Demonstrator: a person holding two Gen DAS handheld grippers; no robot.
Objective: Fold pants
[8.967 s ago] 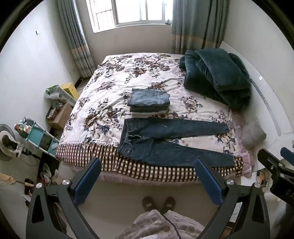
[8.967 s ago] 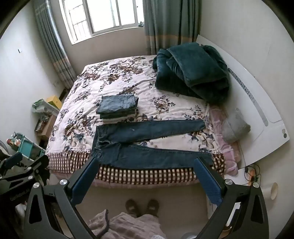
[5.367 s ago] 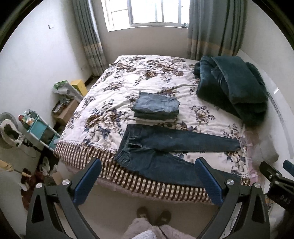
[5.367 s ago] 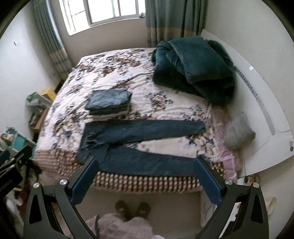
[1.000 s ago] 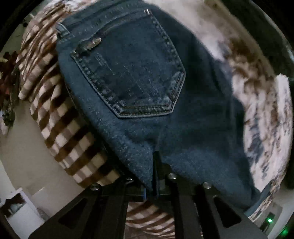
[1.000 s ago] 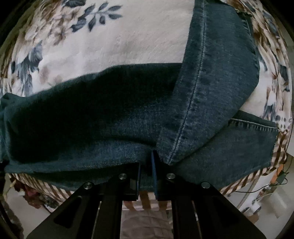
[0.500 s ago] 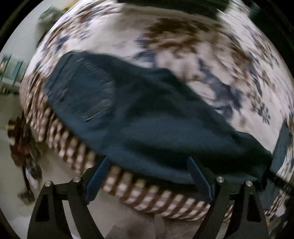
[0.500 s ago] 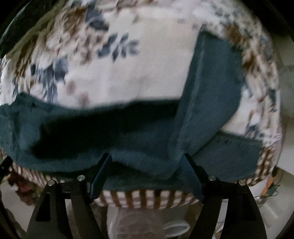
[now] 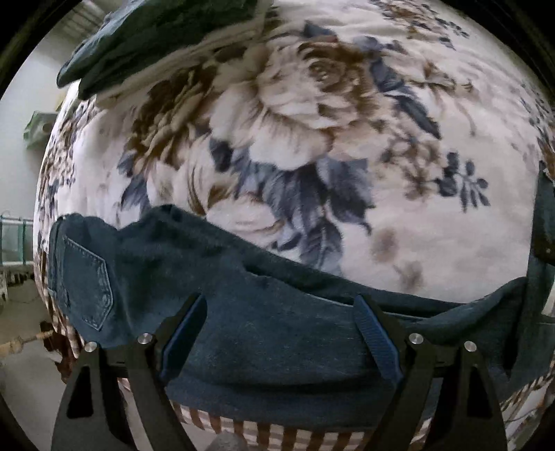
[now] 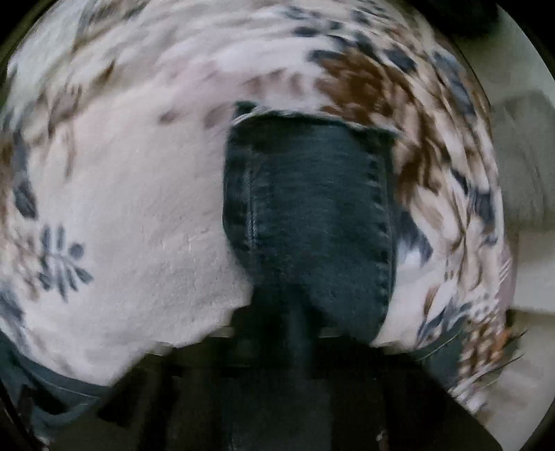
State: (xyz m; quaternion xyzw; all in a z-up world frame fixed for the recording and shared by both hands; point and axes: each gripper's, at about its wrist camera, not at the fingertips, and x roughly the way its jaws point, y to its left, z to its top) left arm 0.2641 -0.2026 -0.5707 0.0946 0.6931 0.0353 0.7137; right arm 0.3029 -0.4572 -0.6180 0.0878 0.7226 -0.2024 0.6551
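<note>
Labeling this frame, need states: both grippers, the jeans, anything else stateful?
left gripper: open, fingers apart over the denim, gripping nothing.
right gripper: looks shut on the jeans leg; view blurred.
jeans: on the floral bedspread, back pocket up, not folded into a bundle.
folded dark garment: lying at the far edge.

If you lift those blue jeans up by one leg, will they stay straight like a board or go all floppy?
Probably floppy: the jeans already sag and wrinkle along the flowered bedspread. The leg end in the right gripper curves over instead of standing stiff. The denim looks thick, with heavy seams, so they'd likely hang heavily rather than flutter.
</note>
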